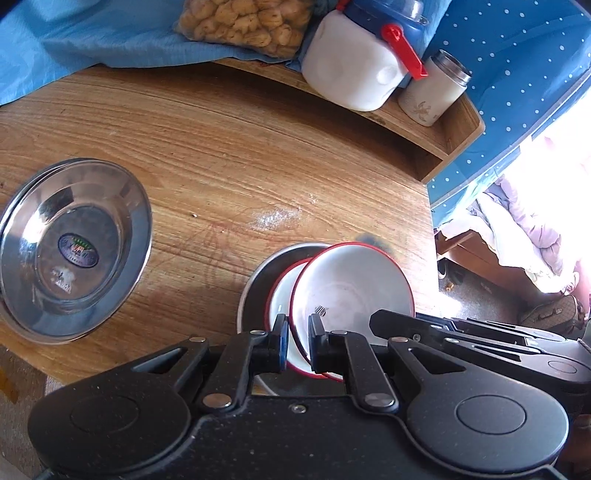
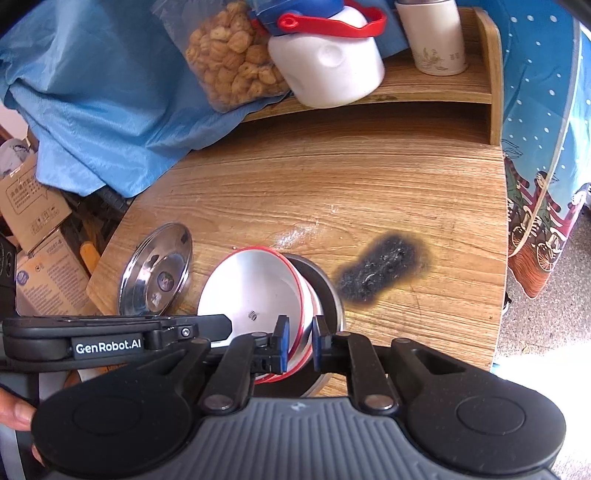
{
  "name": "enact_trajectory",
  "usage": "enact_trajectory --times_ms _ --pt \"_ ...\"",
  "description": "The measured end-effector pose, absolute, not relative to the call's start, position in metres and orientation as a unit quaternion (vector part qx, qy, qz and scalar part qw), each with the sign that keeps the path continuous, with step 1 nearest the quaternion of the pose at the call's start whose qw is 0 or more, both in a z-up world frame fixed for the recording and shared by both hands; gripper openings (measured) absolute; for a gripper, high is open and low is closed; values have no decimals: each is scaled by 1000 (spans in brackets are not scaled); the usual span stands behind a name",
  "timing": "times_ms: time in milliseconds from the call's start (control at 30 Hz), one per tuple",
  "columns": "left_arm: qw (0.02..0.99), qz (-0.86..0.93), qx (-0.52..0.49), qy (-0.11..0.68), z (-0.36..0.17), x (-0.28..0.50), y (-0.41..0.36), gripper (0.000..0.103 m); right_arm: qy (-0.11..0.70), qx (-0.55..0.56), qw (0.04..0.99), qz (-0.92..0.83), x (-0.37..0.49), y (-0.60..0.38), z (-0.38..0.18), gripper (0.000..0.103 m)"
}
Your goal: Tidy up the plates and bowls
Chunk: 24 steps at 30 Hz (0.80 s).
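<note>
"GenRobot.AI" reads in white on the left gripper [image 2: 297,345], seen from the right wrist. Both grippers' jaws are clenched on the rim of a white, red-edged bowl [image 1: 351,291]: left gripper [image 1: 298,343] on its near rim, the right on the other side. The bowl tilts over a second red-edged bowl [image 1: 282,295] inside a steel plate [image 1: 258,280] on the table [image 1: 221,147]. A steel dish [image 1: 74,251] well to the left bears an oval sticker, unreadable. A box [image 2: 33,210] off the table shows illegible print.

Snack bag [image 1: 243,22] cropped at top
</note>
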<state>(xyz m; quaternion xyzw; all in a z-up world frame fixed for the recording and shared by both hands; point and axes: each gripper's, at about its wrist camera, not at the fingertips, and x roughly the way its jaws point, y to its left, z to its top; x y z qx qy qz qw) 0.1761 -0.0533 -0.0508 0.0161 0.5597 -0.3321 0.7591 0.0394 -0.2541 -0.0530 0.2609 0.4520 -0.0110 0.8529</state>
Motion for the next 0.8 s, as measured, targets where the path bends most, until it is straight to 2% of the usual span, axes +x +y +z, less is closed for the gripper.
enact_trajectory --times_ms 800 --pt "757 -312 21 574 -57 182 -51 11 476 248 844 10 50 -246 -57 15"
